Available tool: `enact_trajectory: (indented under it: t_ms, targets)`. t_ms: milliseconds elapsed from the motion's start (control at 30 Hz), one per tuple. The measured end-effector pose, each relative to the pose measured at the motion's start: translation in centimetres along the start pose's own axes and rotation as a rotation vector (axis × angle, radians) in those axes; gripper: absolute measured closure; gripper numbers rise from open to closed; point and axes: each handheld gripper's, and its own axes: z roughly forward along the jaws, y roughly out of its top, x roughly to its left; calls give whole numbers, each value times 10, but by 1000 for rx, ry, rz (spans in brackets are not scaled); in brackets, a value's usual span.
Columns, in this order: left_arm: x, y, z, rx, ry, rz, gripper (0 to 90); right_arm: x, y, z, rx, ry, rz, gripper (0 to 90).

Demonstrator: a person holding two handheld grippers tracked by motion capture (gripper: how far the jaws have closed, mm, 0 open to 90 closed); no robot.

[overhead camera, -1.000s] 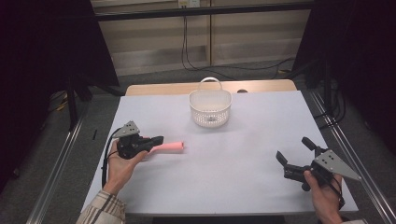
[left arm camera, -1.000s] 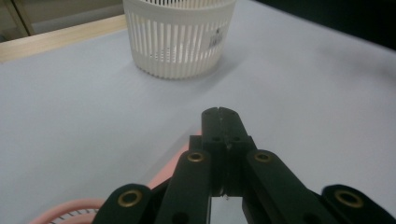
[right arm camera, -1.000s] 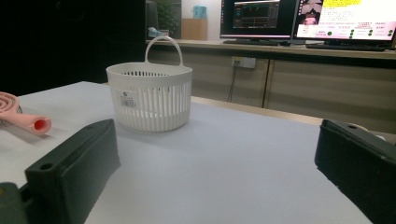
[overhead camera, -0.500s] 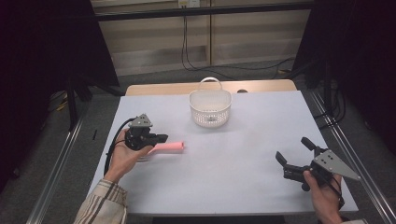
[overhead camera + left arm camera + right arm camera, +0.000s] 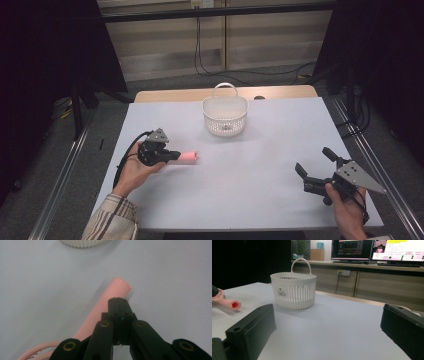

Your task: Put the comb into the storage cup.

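White table (image 5: 260,165): left gripper (image 5: 118,301) closed over pink tube (image 5: 110,298); right gripper (image 5: 314,167) wide open

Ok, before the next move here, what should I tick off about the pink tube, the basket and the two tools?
1. Left tool open wide enough to take the pink tube: not ok. Its jaws are shut on each other and the tube lies beside them, not between.
2. Tube lying flat on the table: ok.
3. Basket upright, handle up: ok.
4. Table between tube and basket free of other things: ok.
5. Right tool off to the side, jaws open, holding nothing: ok.
6. Basket empty inside: cannot tell.
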Motion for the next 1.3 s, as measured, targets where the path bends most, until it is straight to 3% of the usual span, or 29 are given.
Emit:
enact_trajectory:
  t_ms: [300,600,633,833,1300]
  targets:
    - [-3,-1,13,57,-2,22,900,0,-1,0,5,-2,1,0]
    - [-5,-2,21,80,-5,3,900,0,-1,1,6,-1,5,0]
    - [-4,-2,22,97,-5,20,900,0,-1,0,5,0,3,0]
    - [-4,-3,26,99,8,-2,900,1,-1,0,5,5,2,0]
    - [-1,-2,31,122,10,-2,900,1,-1,1,6,3,0,0]
